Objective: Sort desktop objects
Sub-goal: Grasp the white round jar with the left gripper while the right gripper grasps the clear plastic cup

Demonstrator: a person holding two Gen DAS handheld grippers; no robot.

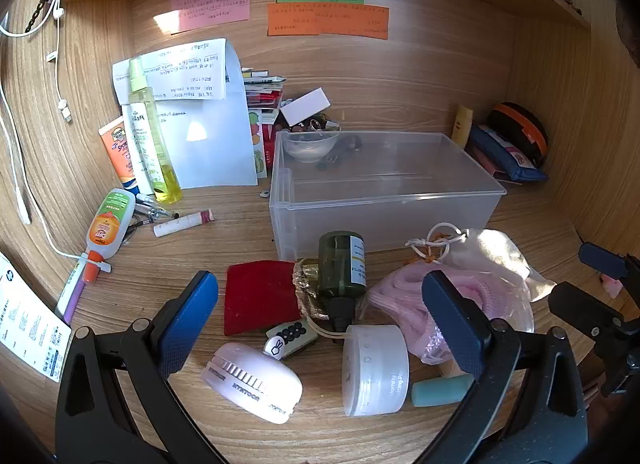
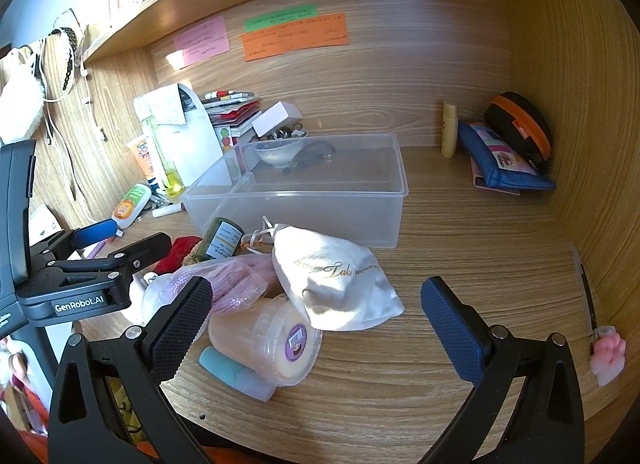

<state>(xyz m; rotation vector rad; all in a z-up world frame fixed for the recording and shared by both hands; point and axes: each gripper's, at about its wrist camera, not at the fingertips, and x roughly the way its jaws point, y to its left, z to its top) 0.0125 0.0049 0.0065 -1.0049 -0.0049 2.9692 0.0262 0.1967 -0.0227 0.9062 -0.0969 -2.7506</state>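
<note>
A heap of small objects lies on the wooden desk in front of a clear plastic box (image 1: 384, 192) (image 2: 300, 188). My left gripper (image 1: 320, 316) hangs open above a red pouch (image 1: 260, 296), a dark green bottle (image 1: 342, 264), a white round fan (image 1: 252, 380) and a white jar (image 1: 376, 368); nothing is between its fingers. My right gripper (image 2: 316, 328) is open too, over a cream cloth pouch (image 2: 336, 280), a translucent jar (image 2: 276, 340) and a teal tube (image 2: 236, 376). A pink item in a plastic bag (image 1: 404, 300) lies between the two. Each gripper shows in the other's view: the right gripper (image 1: 576, 280), the left gripper (image 2: 140, 233).
A yellow spray bottle (image 1: 154, 144), an orange sunscreen tube (image 1: 120, 152), an orange-capped bottle (image 1: 108, 224) and a lip balm (image 1: 184, 222) crowd the left. A blue pencil case (image 2: 504, 164) and a black-and-orange case (image 2: 520, 124) sit at the back right. A shelf hangs overhead.
</note>
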